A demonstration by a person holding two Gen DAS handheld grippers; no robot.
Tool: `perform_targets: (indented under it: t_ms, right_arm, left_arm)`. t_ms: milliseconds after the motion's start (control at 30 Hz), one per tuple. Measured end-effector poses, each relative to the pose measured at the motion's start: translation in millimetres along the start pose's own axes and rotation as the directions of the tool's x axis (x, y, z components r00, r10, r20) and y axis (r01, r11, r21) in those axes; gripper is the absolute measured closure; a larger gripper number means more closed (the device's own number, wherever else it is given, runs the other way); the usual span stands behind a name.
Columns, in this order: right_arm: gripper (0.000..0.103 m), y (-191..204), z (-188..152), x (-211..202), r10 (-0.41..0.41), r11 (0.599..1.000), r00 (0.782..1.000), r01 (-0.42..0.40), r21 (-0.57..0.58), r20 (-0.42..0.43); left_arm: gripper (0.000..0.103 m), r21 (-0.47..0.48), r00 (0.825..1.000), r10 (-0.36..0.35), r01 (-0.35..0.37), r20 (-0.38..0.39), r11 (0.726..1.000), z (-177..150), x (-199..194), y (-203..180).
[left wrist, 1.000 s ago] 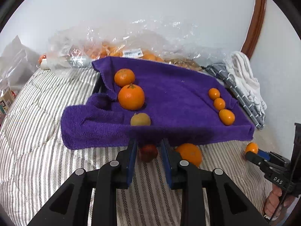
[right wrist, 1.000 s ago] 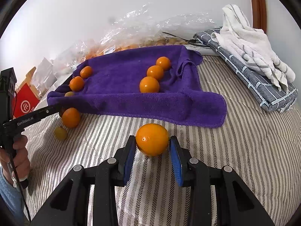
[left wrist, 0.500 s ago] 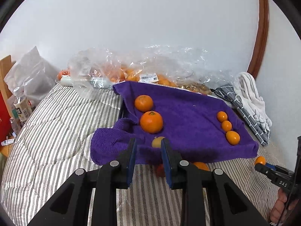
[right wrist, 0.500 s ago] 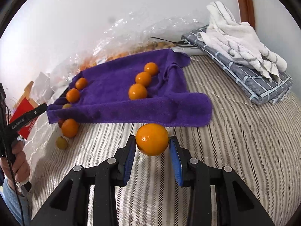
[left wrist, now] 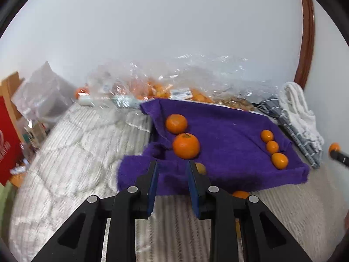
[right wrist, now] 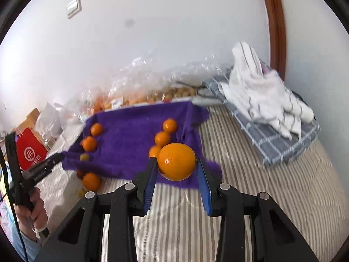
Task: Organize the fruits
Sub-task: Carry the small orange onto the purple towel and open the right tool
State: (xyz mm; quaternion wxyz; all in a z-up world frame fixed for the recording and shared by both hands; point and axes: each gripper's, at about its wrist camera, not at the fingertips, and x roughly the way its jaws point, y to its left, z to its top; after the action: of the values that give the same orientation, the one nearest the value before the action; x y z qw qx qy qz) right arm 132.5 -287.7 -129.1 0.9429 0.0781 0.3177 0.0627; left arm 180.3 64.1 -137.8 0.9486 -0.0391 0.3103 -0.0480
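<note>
A purple towel [left wrist: 229, 135] lies on the striped bed. On its left side sit two big oranges [left wrist: 186, 145] and a yellow-green fruit [left wrist: 200, 168]; on its right three small oranges [left wrist: 272, 146] stand in a row. My left gripper [left wrist: 172, 163] is open and empty, raised above the towel's front edge. My right gripper [right wrist: 176, 161] is shut on an orange [right wrist: 176, 161], held in the air above the towel's [right wrist: 130, 139] near right corner. Another orange [right wrist: 91, 180] lies on the bed in front of the towel.
Clear plastic bags of fruit [left wrist: 174, 87] lie along the wall behind the towel. Folded grey and white cloths [right wrist: 272, 111] lie at the right. A red bag [right wrist: 29, 150] and clutter stand off the bed's left side. The striped bedding [right wrist: 250, 185] is around the towel.
Both grippers have risen and drawn back from the bed. The right one lifted its orange up over the towel's corner. The left one moved away from the dark fruit, still open.
</note>
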Motion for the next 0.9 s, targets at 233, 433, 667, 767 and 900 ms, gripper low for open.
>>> perform_targets:
  t_ms: [233,433,667,767,900]
  right_arm:
    - [0.067,25,39,29,0.032,0.999,0.999,-0.032,-0.039,0.008]
    - [0.067,49,66,55,0.081,0.994,0.997,-0.080,-0.070,0.011]
    - [0.067,47,82,97,0.092,0.995,0.996,-0.093,-0.037,-0.020]
    - [0.067,39,82,113,0.112,0.994,0.993,-0.112,-0.004,-0.037]
    - [0.067,31,75,137,0.150,0.988,0.986,-0.148,0.034,-0.076]
  left_arm:
    - [0.078,-0.011,0.999,-0.003,0.003,0.048,1.000,34,-27,14]
    - [0.078,-0.018,0.997,-0.003,0.004,0.079,1.000,72,-23,12]
    - [0.078,-0.052,0.998,-0.039,0.041,0.046,0.998,91,26,-5]
    - [0.078,-0.056,0.999,-0.054,0.054,0.003,0.997,93,53,-12]
    - [0.078,-0.036,0.998,-0.043,0.041,-0.053,0.999,87,84,-19]
